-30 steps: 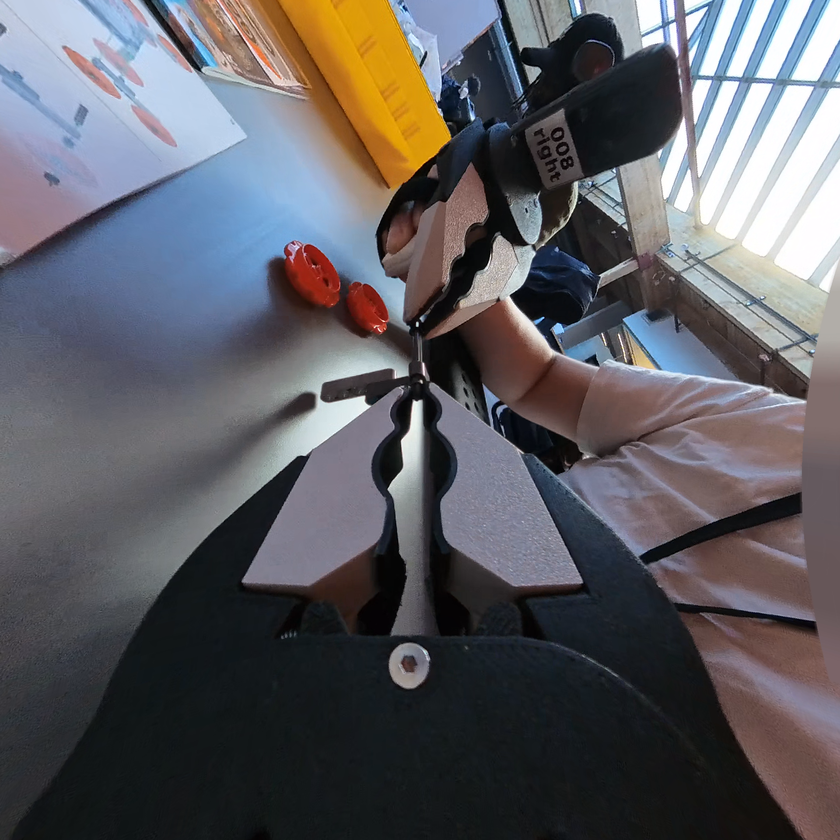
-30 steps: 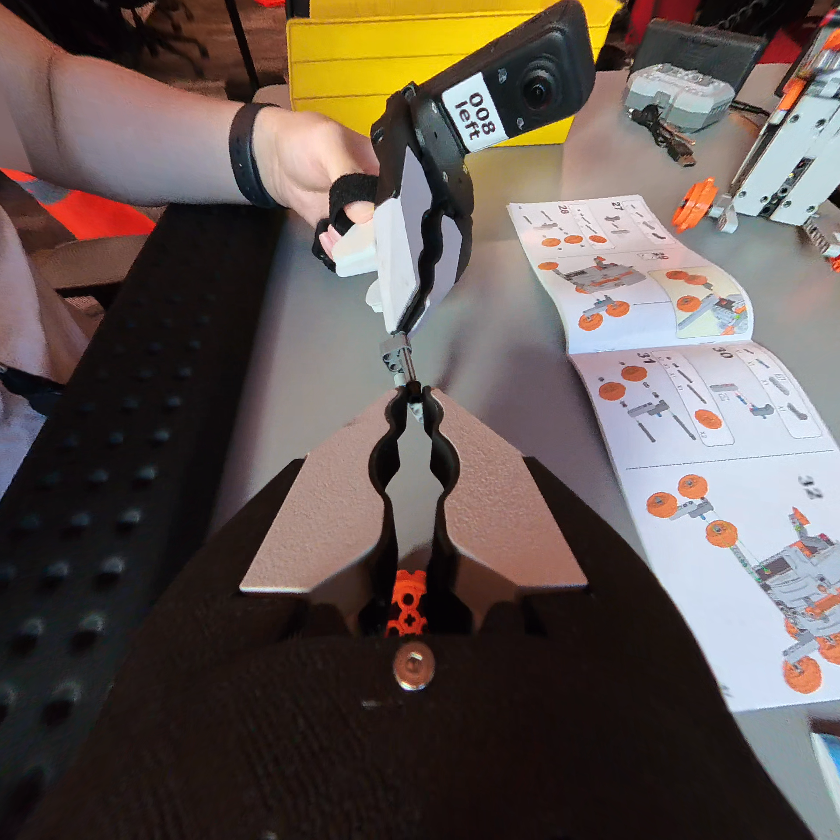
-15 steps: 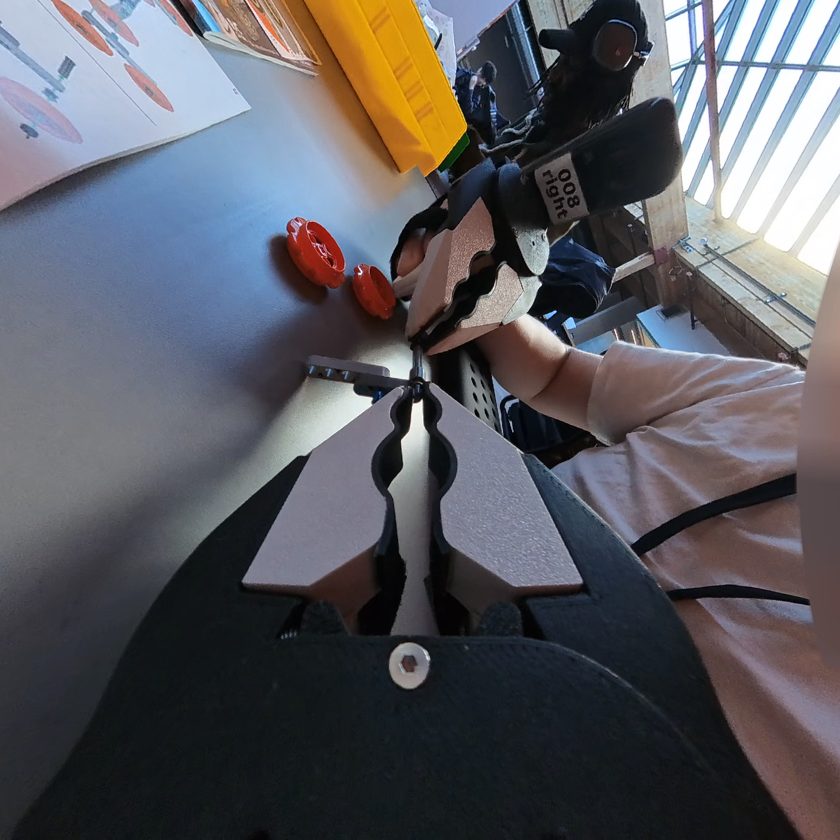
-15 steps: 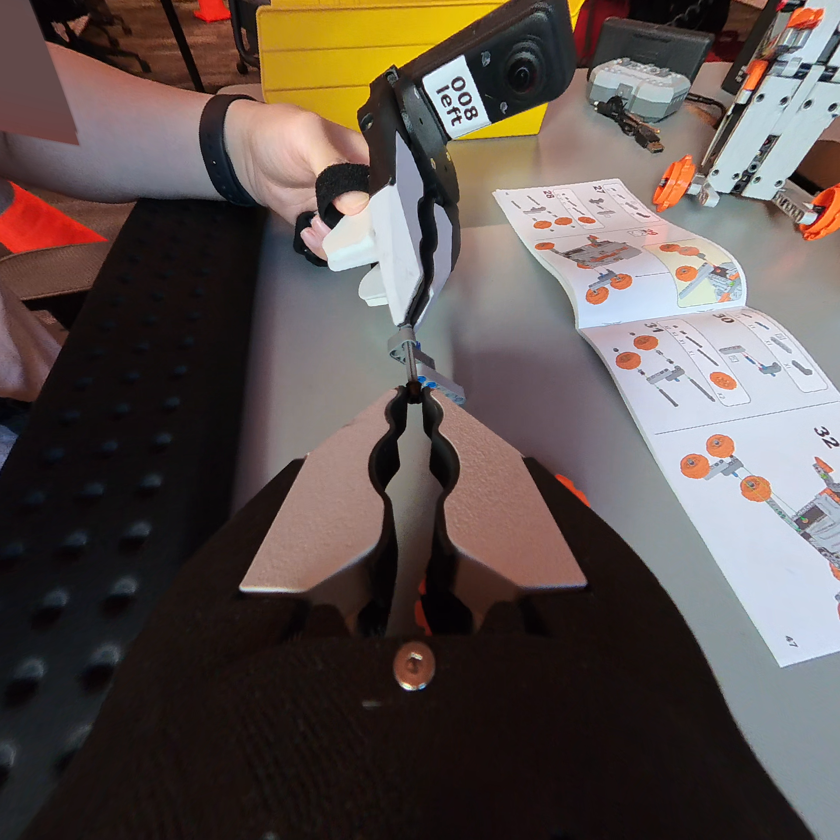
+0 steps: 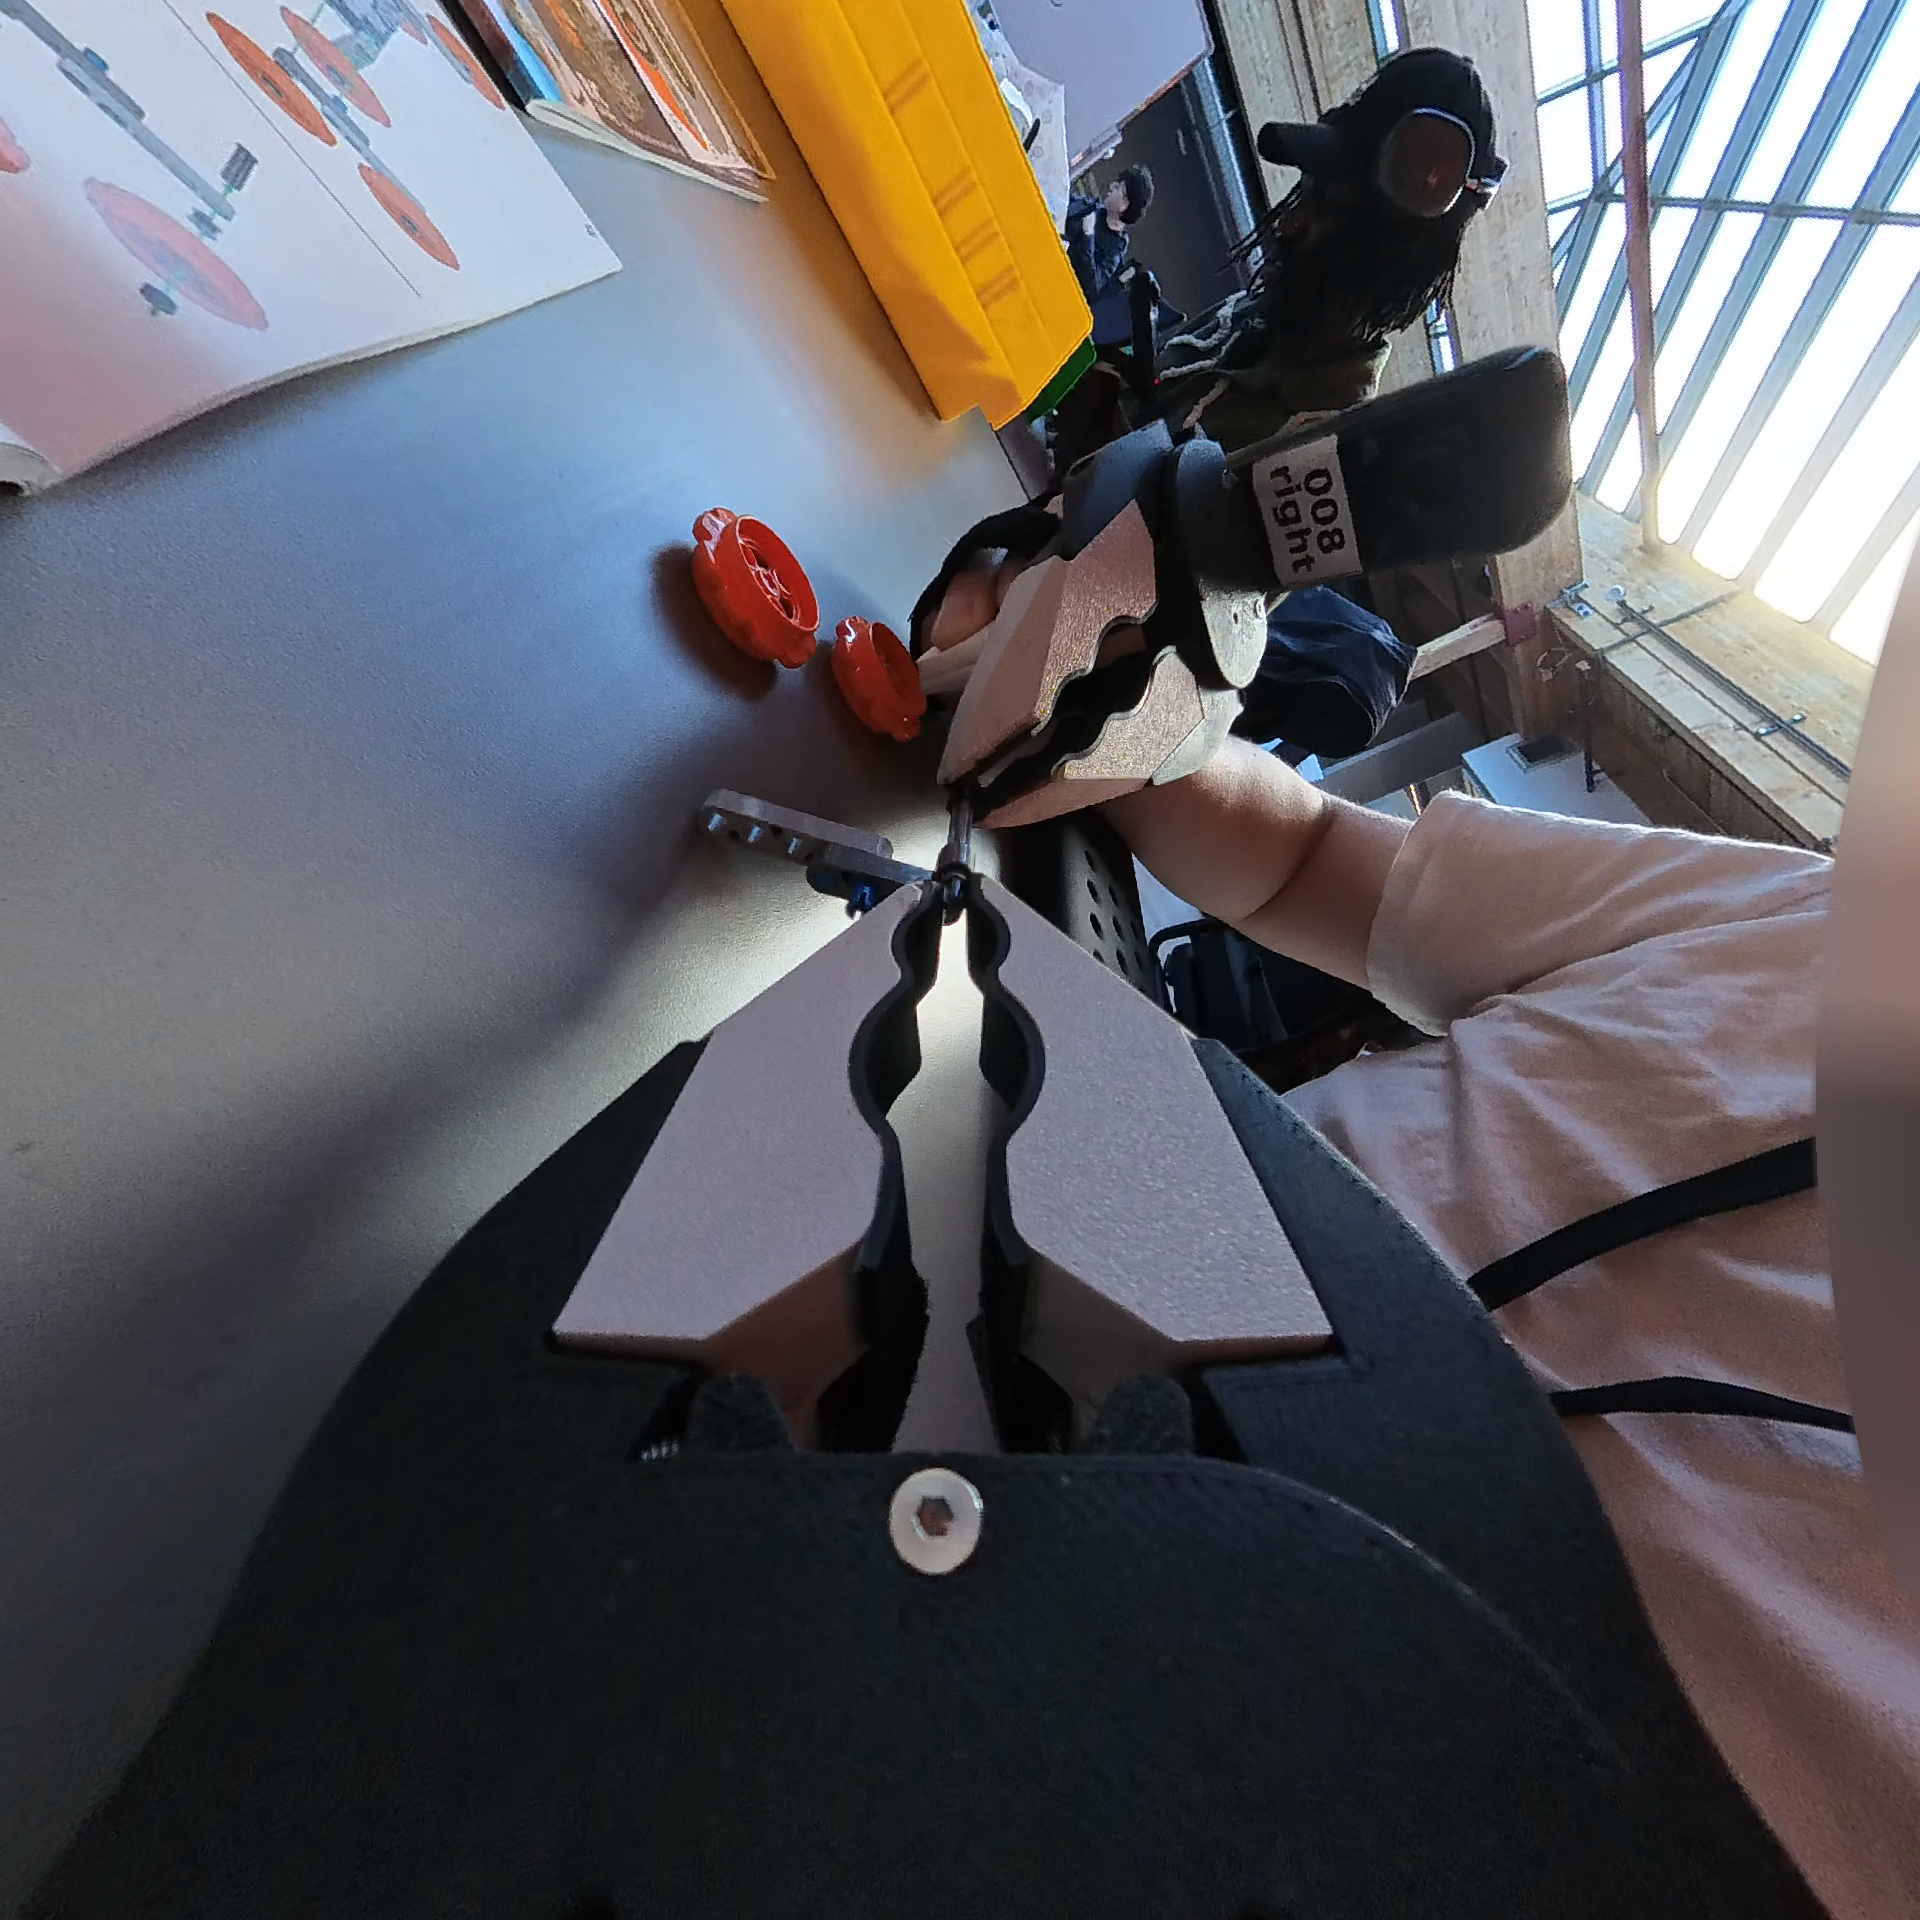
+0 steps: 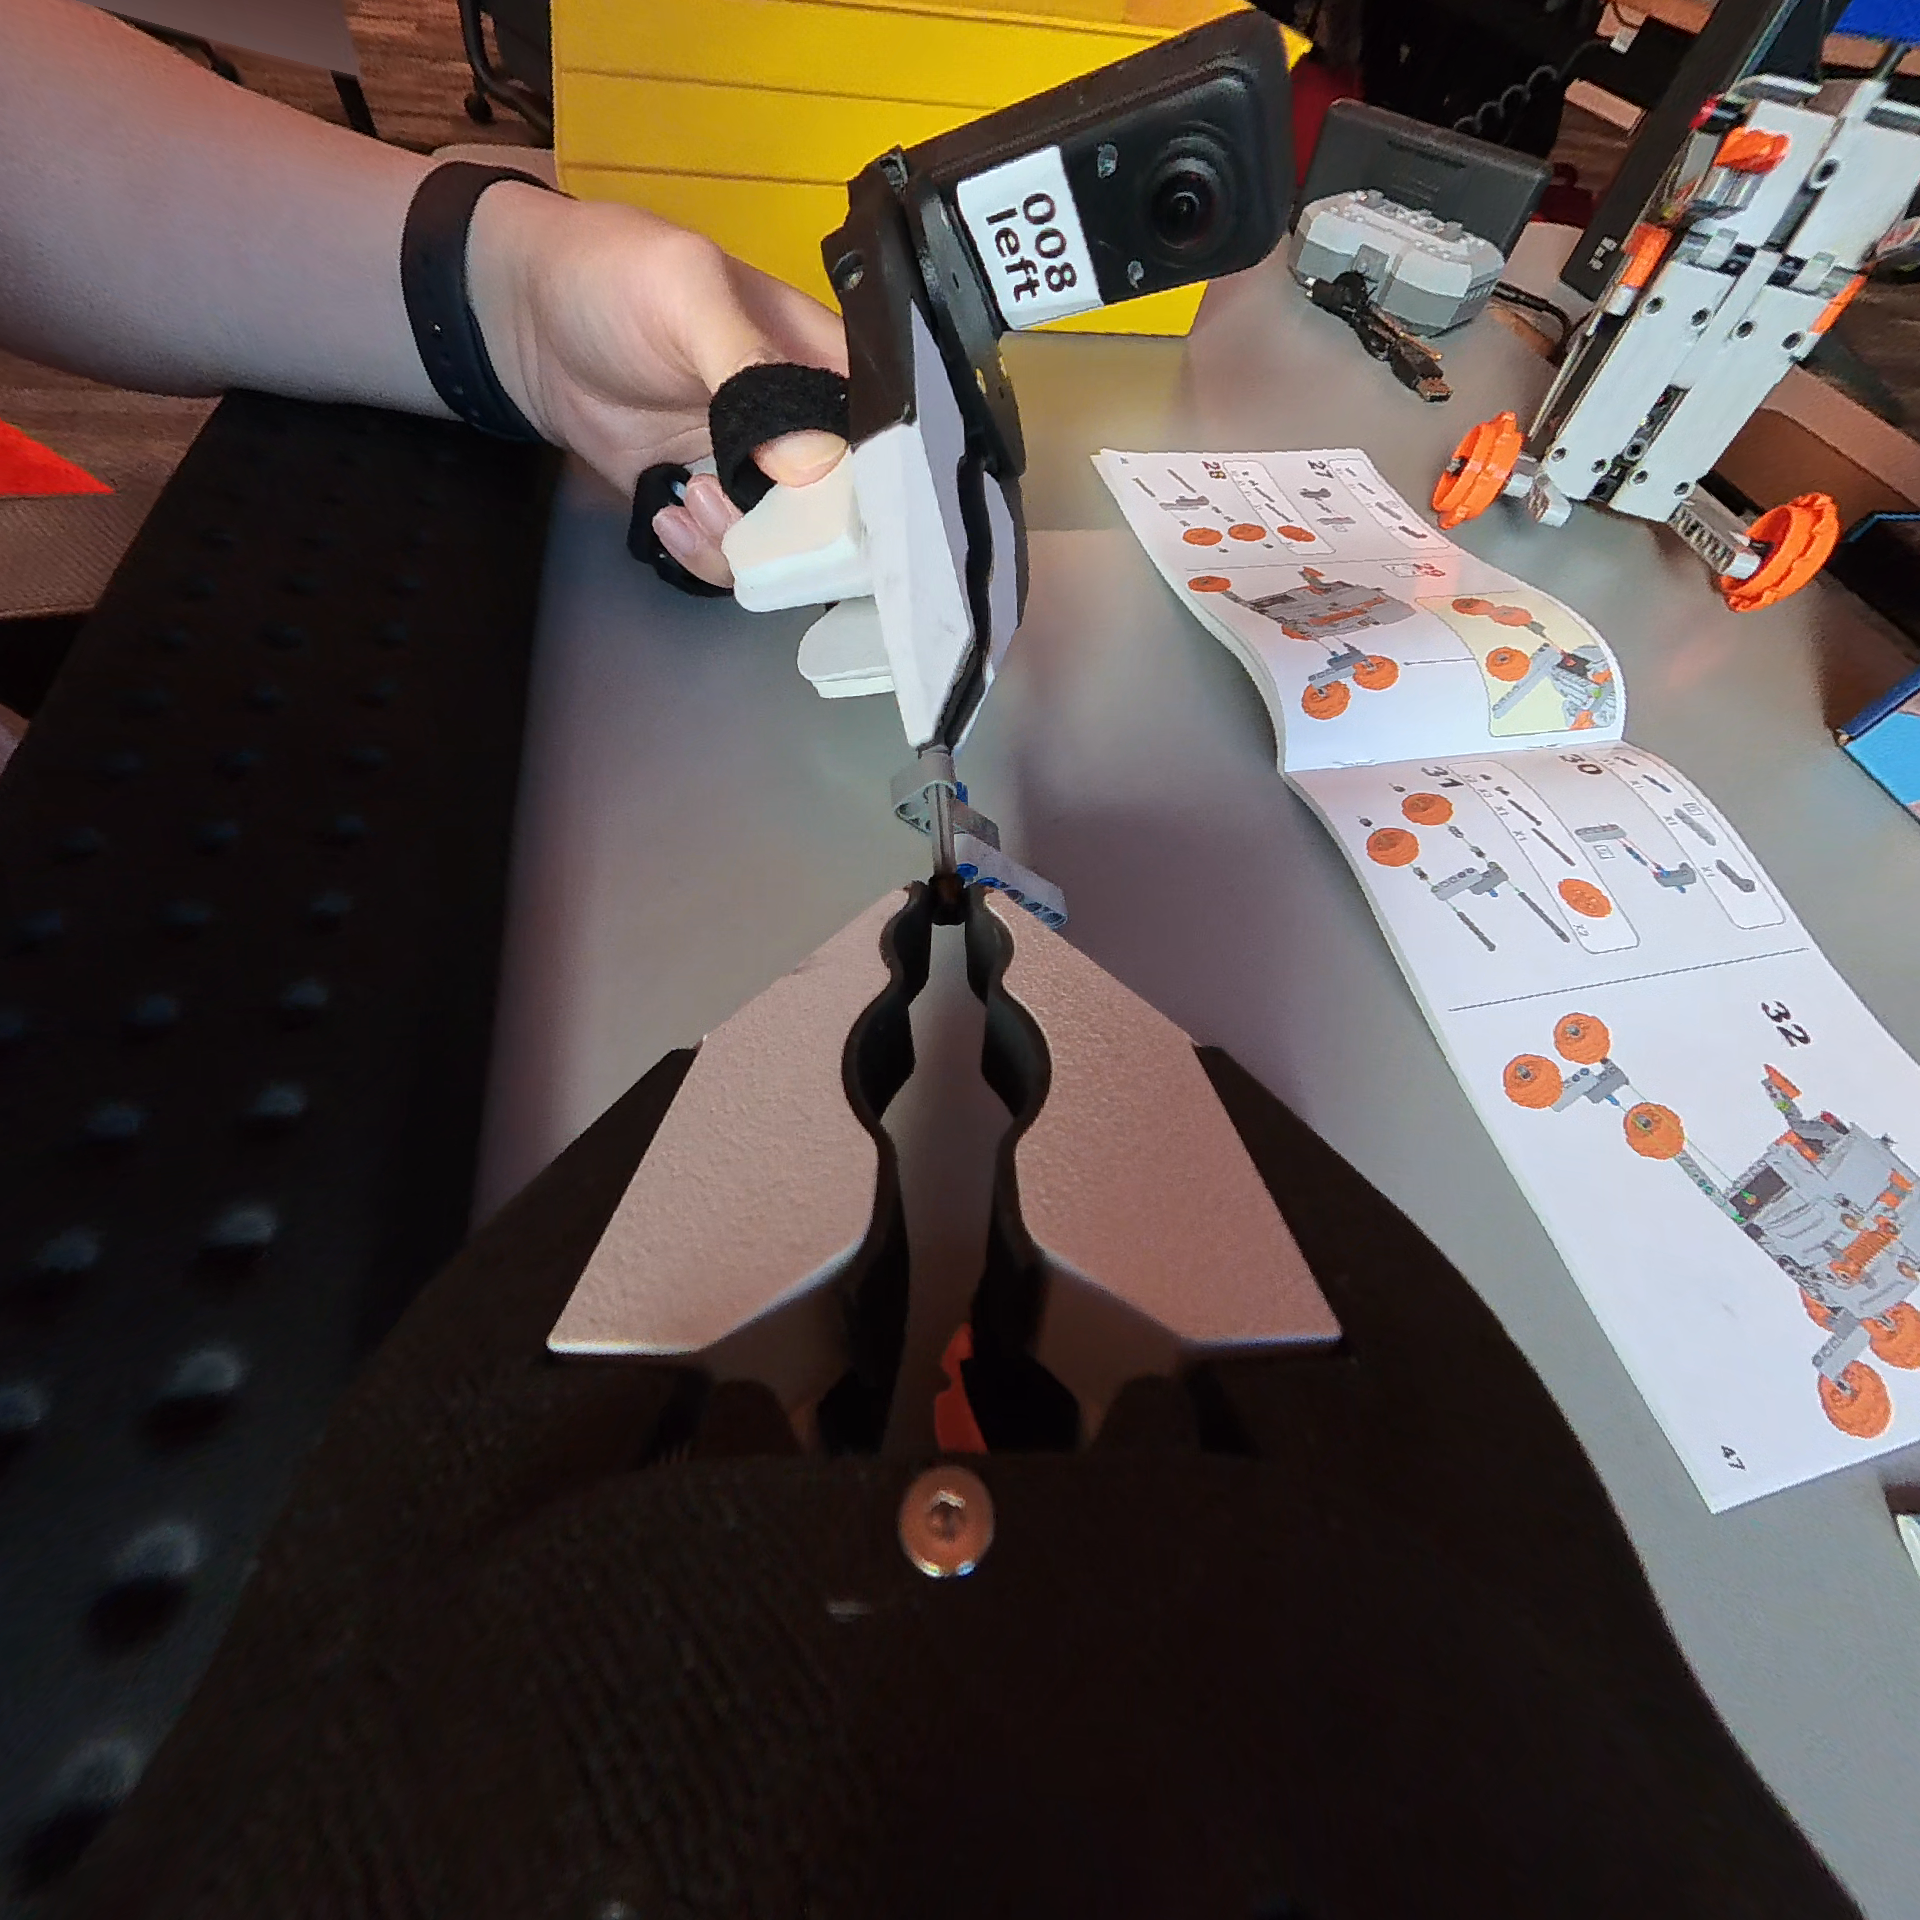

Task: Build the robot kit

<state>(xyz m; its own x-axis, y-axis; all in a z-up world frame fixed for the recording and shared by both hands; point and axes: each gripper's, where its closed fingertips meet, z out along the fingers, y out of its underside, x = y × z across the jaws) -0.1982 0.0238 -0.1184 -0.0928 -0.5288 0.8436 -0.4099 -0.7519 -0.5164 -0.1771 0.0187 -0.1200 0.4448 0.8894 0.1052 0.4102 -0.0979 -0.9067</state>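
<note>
Tip to tip above the grey table (image 6: pixel 1195 904): the left gripper (image 5: pixel 948 902) pinches one end of a thin dark rod (image 6: pixel 943 840), and the right gripper (image 6: pixel 943 902) nips the other end. A grey holed bar (image 5: pixel 795 833) seems threaded on it. Two red wheels (image 5: pixel 755 584) lie nearby.

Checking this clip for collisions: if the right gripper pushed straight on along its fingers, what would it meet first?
Probably the left gripper: both grippers pinch the same thin dark axle, tip to tip with the right gripper.
</note>
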